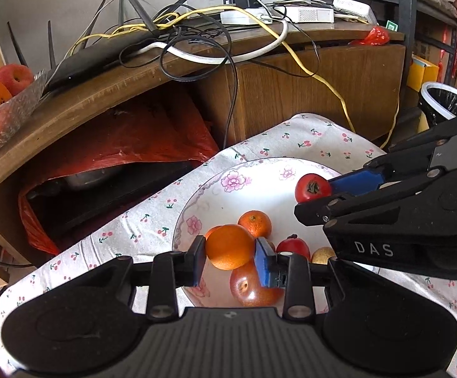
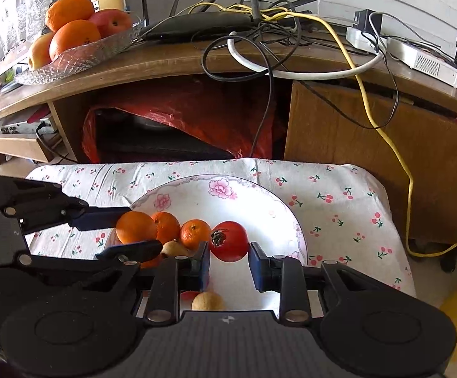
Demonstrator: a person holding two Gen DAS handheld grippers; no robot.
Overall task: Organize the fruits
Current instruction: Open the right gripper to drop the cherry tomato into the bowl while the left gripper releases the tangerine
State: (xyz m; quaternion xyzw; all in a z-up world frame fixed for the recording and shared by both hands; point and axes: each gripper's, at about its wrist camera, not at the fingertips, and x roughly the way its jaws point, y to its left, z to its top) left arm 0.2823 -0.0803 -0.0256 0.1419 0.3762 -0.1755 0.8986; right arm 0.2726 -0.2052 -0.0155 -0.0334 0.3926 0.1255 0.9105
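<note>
A white flowered plate (image 1: 216, 195) (image 2: 260, 201) on a cherry-print cloth holds several fruits. My left gripper (image 1: 230, 253) is shut on a large orange (image 1: 230, 246) and holds it above the plate; it also shows in the right wrist view (image 2: 135, 227). My right gripper (image 2: 229, 260) is shut on a red persimmon (image 2: 230, 241), seen in the left wrist view (image 1: 312, 187) lifted over the plate. A small mandarin (image 1: 255, 223) (image 2: 194, 233), a red apple (image 1: 255, 286), a second red fruit (image 1: 293, 247) and a small yellowish fruit (image 2: 208, 301) lie on the plate.
A wooden desk (image 2: 171, 63) stands behind, with a glass bowl (image 2: 80, 56) of oranges and apples, a router (image 2: 197, 25) and tangled cables. A red plastic bag (image 1: 127, 138) fills the shelf below. A lined bin (image 1: 446, 100) stands at the right.
</note>
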